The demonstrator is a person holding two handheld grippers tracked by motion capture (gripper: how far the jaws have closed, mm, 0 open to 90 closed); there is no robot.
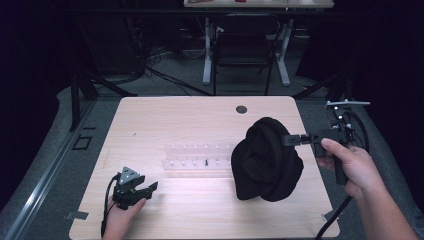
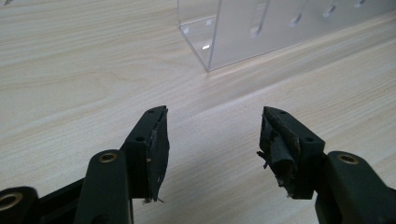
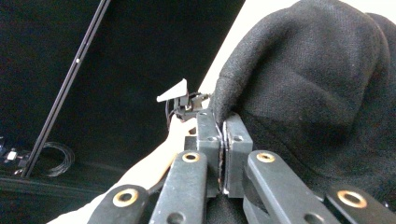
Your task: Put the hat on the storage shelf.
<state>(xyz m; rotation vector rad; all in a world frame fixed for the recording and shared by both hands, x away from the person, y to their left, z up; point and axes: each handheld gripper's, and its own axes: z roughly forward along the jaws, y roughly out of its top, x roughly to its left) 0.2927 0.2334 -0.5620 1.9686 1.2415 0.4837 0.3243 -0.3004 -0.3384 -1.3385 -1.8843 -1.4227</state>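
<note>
High view, centre right: right gripper (image 1: 292,140) pinches only the black knit garment's (image 1: 267,160) edge, so it may slip; left gripper (image 1: 150,188) gapes empty.

No legible text, labels, brands, numbers or signs anywhere in these views.

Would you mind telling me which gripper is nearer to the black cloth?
Right. The right gripper is clamped on an edge of the black cloth, holding it. The left gripper rests open near the table's front left, well apart from it.
</note>
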